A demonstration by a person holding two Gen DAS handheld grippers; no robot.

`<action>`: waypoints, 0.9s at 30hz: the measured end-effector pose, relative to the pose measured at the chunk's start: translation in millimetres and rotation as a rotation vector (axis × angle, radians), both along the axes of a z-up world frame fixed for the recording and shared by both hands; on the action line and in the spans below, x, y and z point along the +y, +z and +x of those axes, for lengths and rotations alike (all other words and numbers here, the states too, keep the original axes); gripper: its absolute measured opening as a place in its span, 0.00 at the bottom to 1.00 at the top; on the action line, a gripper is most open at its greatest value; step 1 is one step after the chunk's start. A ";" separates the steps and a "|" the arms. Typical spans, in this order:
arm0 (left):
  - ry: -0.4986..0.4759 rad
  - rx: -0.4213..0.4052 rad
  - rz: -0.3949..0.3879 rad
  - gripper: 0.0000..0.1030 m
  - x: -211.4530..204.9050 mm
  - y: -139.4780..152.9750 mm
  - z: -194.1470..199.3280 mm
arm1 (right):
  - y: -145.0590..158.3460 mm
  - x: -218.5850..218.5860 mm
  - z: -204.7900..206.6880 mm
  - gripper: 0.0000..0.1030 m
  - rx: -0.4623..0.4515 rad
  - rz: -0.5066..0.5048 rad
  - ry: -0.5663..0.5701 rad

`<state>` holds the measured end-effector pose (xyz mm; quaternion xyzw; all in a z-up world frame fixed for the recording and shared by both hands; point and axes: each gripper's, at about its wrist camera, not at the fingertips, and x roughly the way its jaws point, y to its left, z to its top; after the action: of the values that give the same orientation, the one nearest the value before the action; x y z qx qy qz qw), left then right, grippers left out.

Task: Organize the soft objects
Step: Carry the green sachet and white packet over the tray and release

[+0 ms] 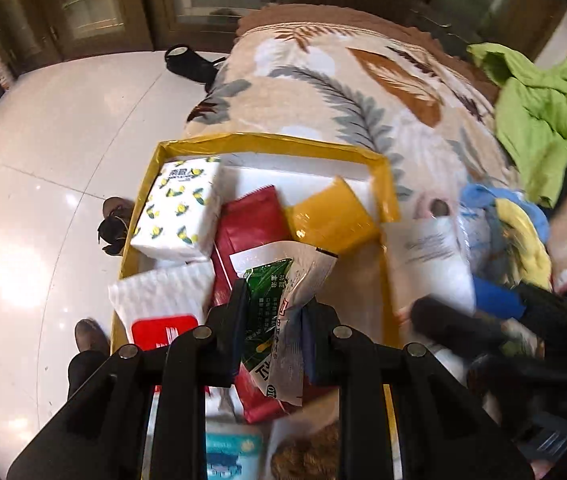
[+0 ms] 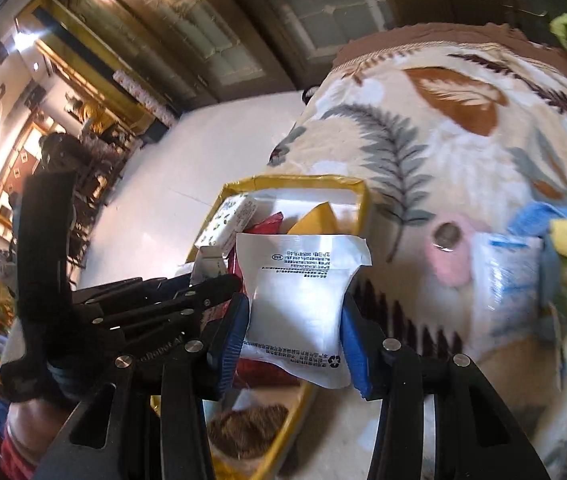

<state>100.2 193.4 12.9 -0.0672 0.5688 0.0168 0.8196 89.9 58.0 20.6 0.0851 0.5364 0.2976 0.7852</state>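
A yellow-rimmed box point(image 1: 386, 176) lies on a feather-print blanket and holds a lemon-print tissue pack point(image 1: 179, 212), a red pouch point(image 1: 253, 228), a yellow packet point(image 1: 333, 216) and a white wipes pack point(image 1: 159, 300). My left gripper point(image 1: 275, 332) is shut on a green and white sachet point(image 1: 283, 308) above the box. My right gripper point(image 2: 295, 328) is shut on a white printed pouch point(image 2: 301, 304) over the box's right rim point(image 2: 363, 200). That pouch point(image 1: 431, 264) and the right gripper's dark body also show blurred at the right of the left wrist view.
On the blanket point(image 2: 443, 148) right of the box lie a pink piece point(image 2: 451, 256), a clear blue-printed pack point(image 2: 511, 276), blue and yellow cloths point(image 1: 523, 236) and a green garment point(image 1: 543, 112). White tiled floor point(image 1: 63, 160) with shoes point(image 1: 113, 224) lies left. Something brown and fuzzy point(image 2: 243, 432) sits at the box's near end.
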 end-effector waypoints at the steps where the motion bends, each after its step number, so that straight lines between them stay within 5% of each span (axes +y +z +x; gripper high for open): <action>1: 0.013 0.000 0.013 0.20 2.1 -1.8 1.6 | -4.9 6.9 2.8 0.45 0.007 -0.015 0.009; 10: 0.086 0.025 -0.047 0.24 20.2 -17.5 10.6 | -22.2 17.6 13.2 0.50 0.034 -0.020 0.012; 15: 0.133 0.012 -0.064 0.53 29.0 -10.8 8.5 | -17.9 10.7 12.7 0.63 0.068 0.043 -0.007; 21: 0.136 0.005 -0.085 0.56 32.0 -3.4 3.3 | -19.5 -2.3 12.8 0.65 0.144 0.182 -0.051; 27: 0.156 -0.008 -0.088 0.56 39.6 3.2 -1.8 | -10.0 9.0 11.1 0.76 0.112 0.112 -0.019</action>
<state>98.4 233.0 16.1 -0.1472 0.5589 0.0553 0.8142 101.0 67.0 10.6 0.1503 0.5610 0.3145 0.7508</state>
